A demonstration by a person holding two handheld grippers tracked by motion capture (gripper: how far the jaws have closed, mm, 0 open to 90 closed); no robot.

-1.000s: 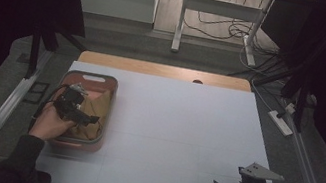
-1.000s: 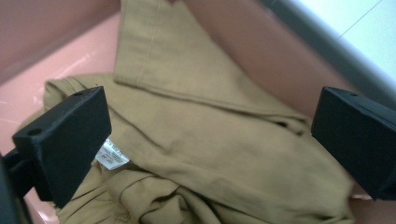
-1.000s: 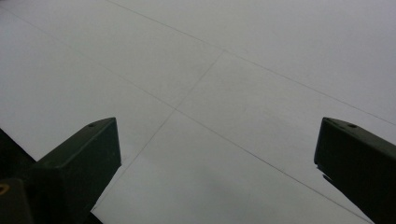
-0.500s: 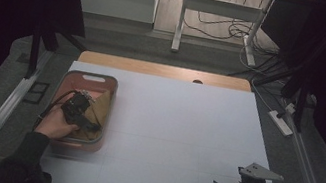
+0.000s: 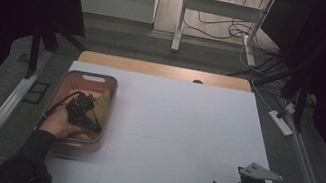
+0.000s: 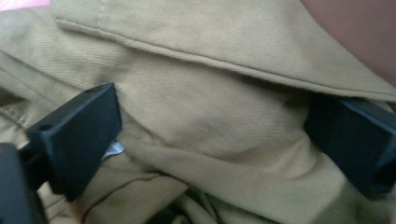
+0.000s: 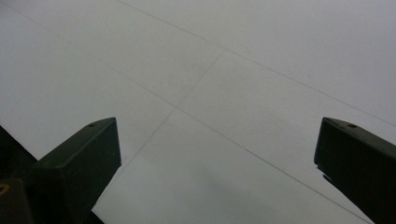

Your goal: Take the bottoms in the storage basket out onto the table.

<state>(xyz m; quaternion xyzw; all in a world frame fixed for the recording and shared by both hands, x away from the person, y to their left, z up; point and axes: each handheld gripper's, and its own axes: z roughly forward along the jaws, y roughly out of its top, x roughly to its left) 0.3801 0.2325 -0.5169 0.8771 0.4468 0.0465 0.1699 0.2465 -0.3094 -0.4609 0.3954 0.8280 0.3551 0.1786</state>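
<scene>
Khaki cloth point(image 6: 210, 107) seam between left hand-held gripper point(image 6: 212, 135) jaws

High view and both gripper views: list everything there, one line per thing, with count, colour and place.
Tub: one, pink-brown, left part of the table.
Cloth: one, khaki, lying crumpled in the tub.
Table: one, white top with thin grid lines, centre.
Power strip: one, white, floor right of the table.
Cables: several, dark, floor beyond the table.
Left gripper: one, black, down in the tub, jaws wide with cloth bunched between them, just starting to close.
Right gripper: one, black, near right table corner, jaws open above bare table.
</scene>
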